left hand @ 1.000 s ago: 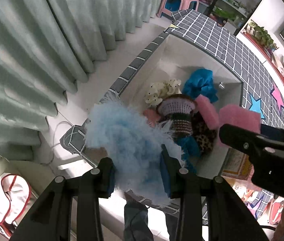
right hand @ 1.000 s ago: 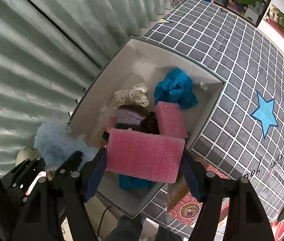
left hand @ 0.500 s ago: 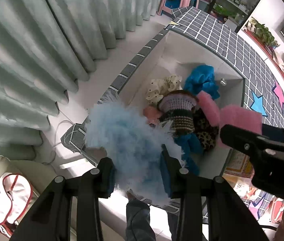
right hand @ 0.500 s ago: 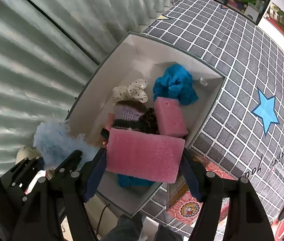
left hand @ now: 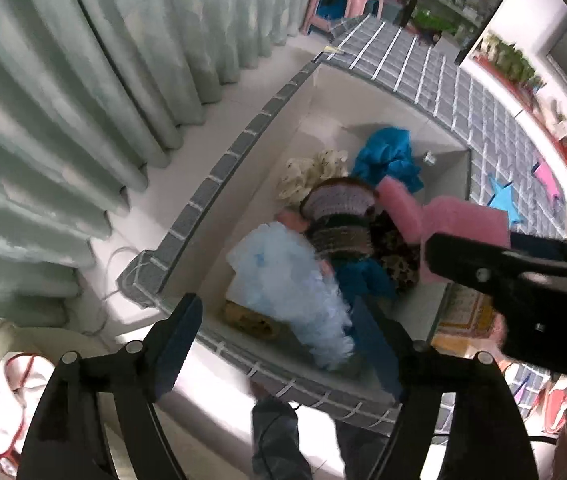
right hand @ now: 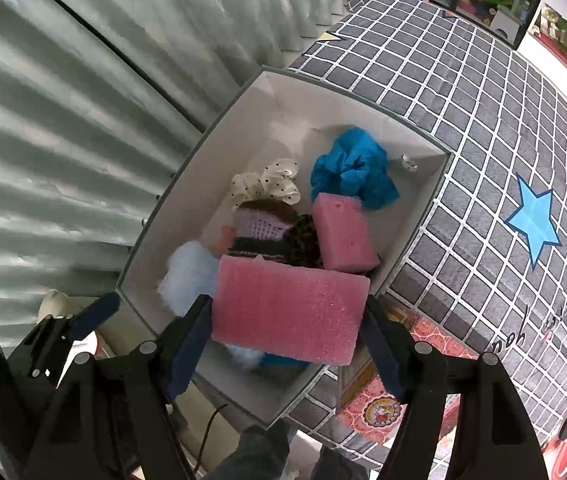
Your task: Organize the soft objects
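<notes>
A white-walled box [right hand: 211,184] holds a blue cloth [right hand: 351,168], a cream dotted cloth [right hand: 271,180], a knitted hat [right hand: 263,224] and a pink sponge [right hand: 343,232]. A pale blue fluffy piece [left hand: 283,280] lies loose in the box's near end, below my left gripper [left hand: 277,340]. That gripper's jaws are opening and stand wide, touching nothing. My right gripper [right hand: 285,340] hovers over the box's near corner. A second pink sponge [right hand: 287,312] hangs between its pads, which still touch its two ends while the jaws are opening.
Pale green curtains [left hand: 83,100] hang to the left of the box. A grey checked cover with stars [right hand: 483,140] spreads to the right. A pink stool [left hand: 343,4] stands at the back. A white bag [left hand: 7,392] and a cable [left hand: 115,256] lie on the floor.
My left jaws have spread apart and the fluffy blue piece has dropped from them into the box. My right jaws have widened slightly, and the pink sponge hangs where it was.
</notes>
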`<action>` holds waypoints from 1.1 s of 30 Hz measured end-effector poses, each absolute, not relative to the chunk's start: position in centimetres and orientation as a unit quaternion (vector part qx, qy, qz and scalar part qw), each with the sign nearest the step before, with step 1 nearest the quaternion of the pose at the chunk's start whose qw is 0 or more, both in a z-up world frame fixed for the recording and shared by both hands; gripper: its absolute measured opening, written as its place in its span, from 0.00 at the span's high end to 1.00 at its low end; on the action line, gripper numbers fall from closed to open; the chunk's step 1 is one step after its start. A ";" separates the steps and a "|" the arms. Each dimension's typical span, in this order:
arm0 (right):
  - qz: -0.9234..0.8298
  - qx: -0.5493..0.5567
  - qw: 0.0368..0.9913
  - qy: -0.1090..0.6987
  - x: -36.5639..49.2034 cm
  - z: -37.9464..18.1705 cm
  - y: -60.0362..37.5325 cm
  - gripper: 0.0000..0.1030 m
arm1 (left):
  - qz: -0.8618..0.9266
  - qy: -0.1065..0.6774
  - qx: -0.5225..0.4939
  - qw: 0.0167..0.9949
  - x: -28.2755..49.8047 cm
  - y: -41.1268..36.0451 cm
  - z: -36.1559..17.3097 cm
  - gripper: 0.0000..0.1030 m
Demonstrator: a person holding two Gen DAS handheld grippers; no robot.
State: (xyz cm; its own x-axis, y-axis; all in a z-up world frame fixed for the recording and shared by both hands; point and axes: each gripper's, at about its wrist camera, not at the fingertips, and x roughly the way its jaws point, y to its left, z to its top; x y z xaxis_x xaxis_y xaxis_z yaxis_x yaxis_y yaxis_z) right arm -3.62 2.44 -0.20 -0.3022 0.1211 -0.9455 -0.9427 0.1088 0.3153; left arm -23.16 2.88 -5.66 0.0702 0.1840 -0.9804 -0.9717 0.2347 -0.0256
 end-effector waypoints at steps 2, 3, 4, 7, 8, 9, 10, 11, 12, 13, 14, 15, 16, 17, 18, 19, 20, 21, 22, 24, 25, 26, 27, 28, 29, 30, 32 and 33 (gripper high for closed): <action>0.565 -0.357 0.477 0.571 -3.5 0.1 2.4 0.01 | 0.492 0.526 -0.369 0.587 -22.8 2.9 -5.8 0.21; 0.566 -0.354 0.483 0.566 -3.4 0.4 2.4 0.01 | 0.495 0.527 -0.360 0.589 -22.7 2.9 -5.7 0.21; 0.569 -0.352 0.486 0.563 -3.3 0.7 2.3 0.01 | 0.491 0.520 -0.361 0.598 -22.8 2.8 -5.4 0.21; 0.576 -0.348 0.496 0.549 -3.1 1.7 2.2 0.01 | 0.490 0.498 -0.371 0.612 -23.5 2.7 -4.6 0.21; 0.577 -0.348 0.499 0.545 -3.0 1.9 2.1 0.01 | 0.486 0.494 -0.374 0.616 -23.5 2.7 -4.4 0.21; 0.578 -0.349 0.502 0.541 -3.0 2.1 2.1 0.01 | 0.483 0.494 -0.374 0.618 -23.5 2.7 -4.2 0.21; 0.578 -0.349 0.504 0.538 -3.0 2.4 2.0 0.01 | 0.479 0.497 -0.372 0.620 -23.4 2.7 -4.0 0.21; 0.578 -0.349 0.505 0.538 -2.9 2.5 2.0 0.01 | 0.477 0.497 -0.370 0.623 -23.3 2.6 -3.8 0.21; 0.577 -0.349 0.505 0.538 -3.0 2.6 2.0 0.01 | 0.477 0.497 -0.368 0.625 -23.4 2.6 -3.7 0.21; 0.577 -0.351 0.505 0.538 -3.0 2.7 2.0 0.01 | 0.476 0.494 -0.368 0.628 -23.4 2.5 -3.5 0.21; 0.576 -0.352 0.505 0.537 -3.1 2.8 2.0 0.01 | 0.475 0.491 -0.368 0.630 -23.4 2.5 -3.3 0.21; 0.576 -0.354 0.505 0.537 -3.2 2.9 2.0 0.01 | 0.475 0.490 -0.369 0.631 -23.2 2.6 -3.1 0.21; 0.576 -0.355 0.505 0.536 -3.3 3.1 2.0 0.01 | 0.474 0.489 -0.371 0.632 -23.3 2.6 -2.9 0.21; 0.577 -0.355 0.506 0.534 -3.3 3.1 2.0 0.01 | 0.472 0.487 -0.373 0.633 -23.2 2.6 -2.8 0.21; 0.576 -0.357 0.506 0.533 -3.4 3.2 2.0 0.01 | 0.472 0.486 -0.373 0.634 -23.3 2.5 -2.7 0.21; 0.576 -0.359 0.507 0.531 -3.5 3.4 2.0 0.01 | 0.472 0.485 -0.373 0.634 -23.3 2.6 -2.7 0.21; 0.576 -0.359 0.508 0.531 -3.5 3.5 2.1 0.01 | 0.472 0.486 -0.371 0.635 -23.3 2.6 -2.6 0.21; 0.575 -0.359 0.508 0.531 -3.6 3.6 2.1 0.01 | 0.471 0.486 -0.370 0.636 -23.3 2.6 -2.5 0.21; 0.574 -0.361 0.509 0.531 -3.7 3.6 2.1 0.01 | 0.471 0.487 -0.370 0.637 -23.4 2.5 -2.5 0.21; 0.572 -0.364 0.508 0.531 -3.8 3.6 2.0 0.01 | 0.469 0.487 -0.370 0.637 -23.4 2.5 -2.6 0.21; 0.572 -0.365 0.508 0.531 -3.9 3.6 2.0 0.01 | 0.467 0.488 -0.370 0.637 -23.5 2.4 -2.6 0.21; 0.571 -0.366 0.508 0.531 -4.0 3.6 1.9 0.01 | 0.466 0.489 -0.370 0.638 -23.5 2.4 -2.7 0.21; 0.570 -0.367 0.508 0.532 -4.2 3.6 1.8 0.01 | 0.464 0.490 -0.371 0.638 -23.6 2.3 -2.7 0.21; 0.569 -0.368 0.507 0.533 -4.3 3.6 1.7 0.01 | 0.462 0.491 -0.371 0.639 -23.7 2.2 -2.8 0.21; 0.569 -0.369 0.506 0.533 -4.4 3.5 1.6 0.01 | 0.459 0.493 -0.371 0.639 -23.7 2.2 -2.8 0.21; 0.568 -0.369 0.507 0.533 -4.5 3.4 1.5 0.01 | 0.457 0.495 -0.370 0.640 -23.7 2.2 -2.9 0.21; 0.567 -0.370 0.507 0.534 -4.8 3.4 1.4 0.01 | 0.453 0.498 -0.369 0.641 -23.8 2.1 -3.0 0.21; 0.566 -0.369 0.507 0.535 -4.9 3.5 1.3 0.01 | 0.452 0.499 -0.369 0.641 -23.8 2.1 -3.1 0.21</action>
